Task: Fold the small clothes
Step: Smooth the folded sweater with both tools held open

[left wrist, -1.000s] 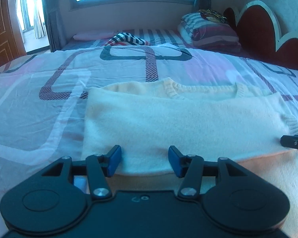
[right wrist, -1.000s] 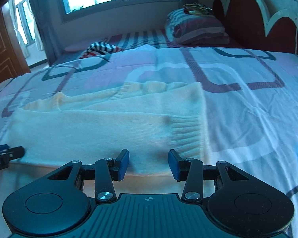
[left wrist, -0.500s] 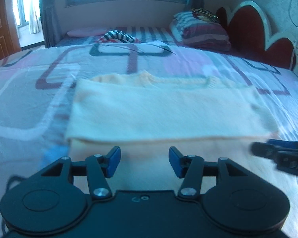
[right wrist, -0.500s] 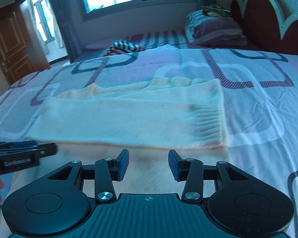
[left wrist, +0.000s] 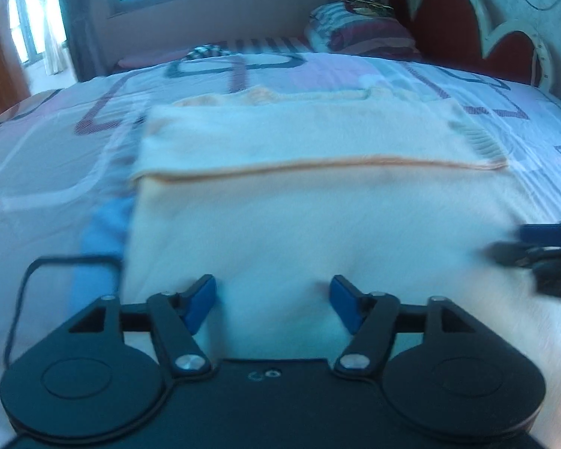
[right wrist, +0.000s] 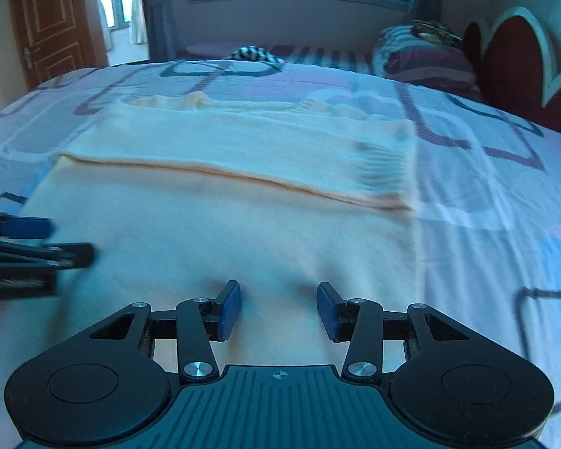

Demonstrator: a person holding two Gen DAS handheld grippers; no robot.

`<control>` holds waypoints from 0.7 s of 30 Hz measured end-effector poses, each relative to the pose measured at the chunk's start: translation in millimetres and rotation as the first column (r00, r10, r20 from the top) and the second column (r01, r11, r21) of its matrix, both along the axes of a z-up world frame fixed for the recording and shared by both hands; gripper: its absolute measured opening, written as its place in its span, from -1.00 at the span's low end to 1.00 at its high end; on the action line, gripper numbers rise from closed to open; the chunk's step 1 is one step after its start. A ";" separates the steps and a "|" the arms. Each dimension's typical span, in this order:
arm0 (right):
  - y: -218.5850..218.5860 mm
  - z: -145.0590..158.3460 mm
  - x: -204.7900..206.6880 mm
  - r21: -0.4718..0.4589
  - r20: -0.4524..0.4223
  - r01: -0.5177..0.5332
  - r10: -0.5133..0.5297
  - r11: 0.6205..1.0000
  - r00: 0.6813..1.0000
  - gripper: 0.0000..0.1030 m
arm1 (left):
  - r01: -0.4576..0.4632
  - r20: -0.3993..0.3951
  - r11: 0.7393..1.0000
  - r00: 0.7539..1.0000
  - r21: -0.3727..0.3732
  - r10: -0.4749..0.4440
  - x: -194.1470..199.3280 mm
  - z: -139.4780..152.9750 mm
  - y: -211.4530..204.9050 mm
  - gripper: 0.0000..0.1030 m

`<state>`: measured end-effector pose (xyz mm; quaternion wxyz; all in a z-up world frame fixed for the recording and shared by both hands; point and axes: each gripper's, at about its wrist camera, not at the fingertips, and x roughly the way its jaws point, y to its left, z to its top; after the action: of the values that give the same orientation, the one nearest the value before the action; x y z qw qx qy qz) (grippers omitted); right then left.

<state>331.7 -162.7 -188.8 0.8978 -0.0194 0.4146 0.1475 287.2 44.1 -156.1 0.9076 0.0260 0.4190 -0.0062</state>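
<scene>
While the cream knitted sweater point(left wrist: 310, 205) lies flat on the patterned bed cover point(right wrist: 486, 187), its far part already doubled over so that a ribbed cuff point(right wrist: 385, 172) rests along the fold, both tools hang above the near, single layer; the left claw point(left wrist: 275, 307) has its blue pads well apart and holds nothing; the right claw point(right wrist: 278, 310) is likewise spread and empty, just over the cloth. I judge one fold made and the next in preparation; it calls for lowering both claws to the near hem, pinching it, and carrying it forward evenly over the doubled part.
</scene>
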 end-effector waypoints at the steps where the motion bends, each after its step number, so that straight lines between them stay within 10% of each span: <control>1: -7.3 -1.3 -3.6 -0.002 0.003 0.010 -0.010 1.000 1.000 -0.14 | -0.012 -0.001 1.000 1.000 -0.002 0.012 -4.9 0.5 5.1 0.35; 21: 17.5 19.2 -70.3 0.145 -0.045 -0.215 0.223 0.966 0.974 -0.13 | -0.048 -0.068 0.999 0.997 0.007 0.048 -81.3 8.0 -34.8 0.35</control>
<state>261.5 -145.2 -169.6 0.8622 0.0021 0.4256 0.2747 206.0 9.3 -148.1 0.8927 0.0179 0.4500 0.0157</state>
